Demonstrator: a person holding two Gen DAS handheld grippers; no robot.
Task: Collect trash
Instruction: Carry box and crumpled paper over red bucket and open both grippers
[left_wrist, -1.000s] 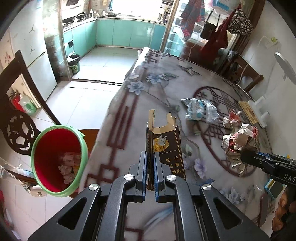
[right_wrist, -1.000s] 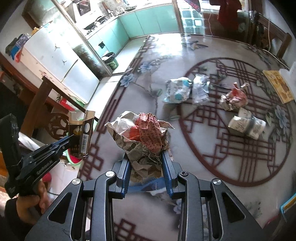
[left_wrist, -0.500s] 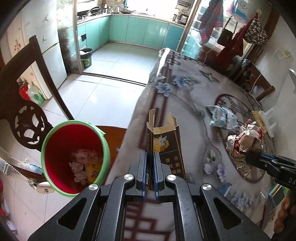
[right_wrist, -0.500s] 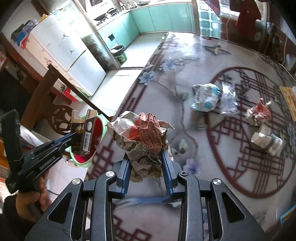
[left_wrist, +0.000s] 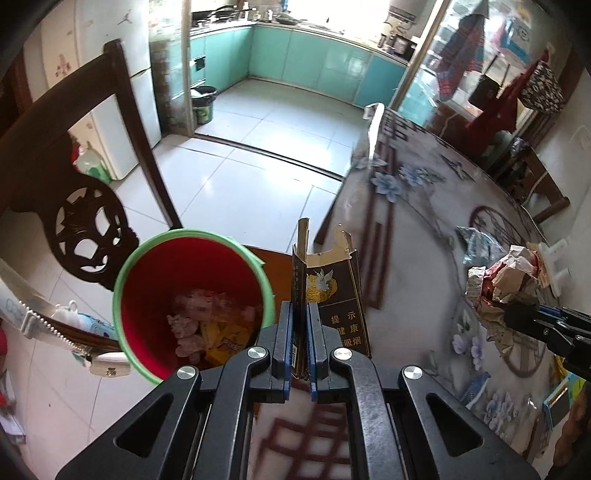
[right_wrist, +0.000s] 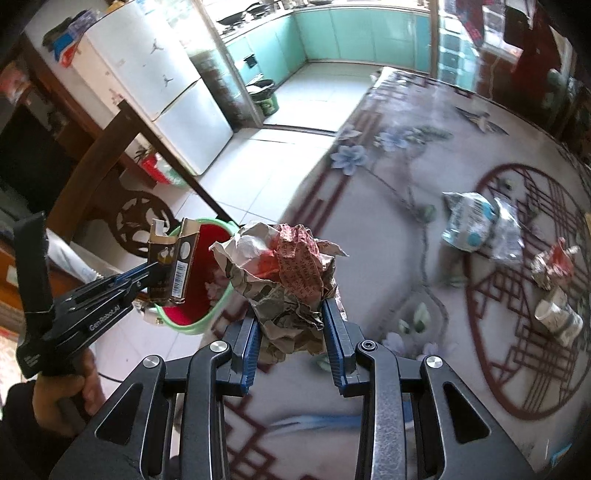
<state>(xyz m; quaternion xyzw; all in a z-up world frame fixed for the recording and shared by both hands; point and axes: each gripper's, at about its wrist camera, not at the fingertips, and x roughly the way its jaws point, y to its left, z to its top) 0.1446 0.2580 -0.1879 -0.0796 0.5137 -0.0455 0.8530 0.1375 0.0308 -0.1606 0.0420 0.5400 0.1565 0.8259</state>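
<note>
Crumpled paper (right_wrist: 291, 280) fills the right fingers (right_wrist: 334, 332); left fingers (left_wrist: 284, 332) pinch a cigarette box (left_wrist: 332, 295).

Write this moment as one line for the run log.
left hand-held gripper: shut on cigarette box | right hand-held gripper: shut on crumpled paper | red bin: holds trash

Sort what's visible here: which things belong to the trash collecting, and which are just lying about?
Part of the job:
- empty cigarette pack, clamped in the left gripper
- crumpled paper wad, clamped in the right gripper
- red bin beside the table
- plastic wrapper, small foil scrap and paper cup on the table

Just lying about:
- wooden chair
- fridge
</note>
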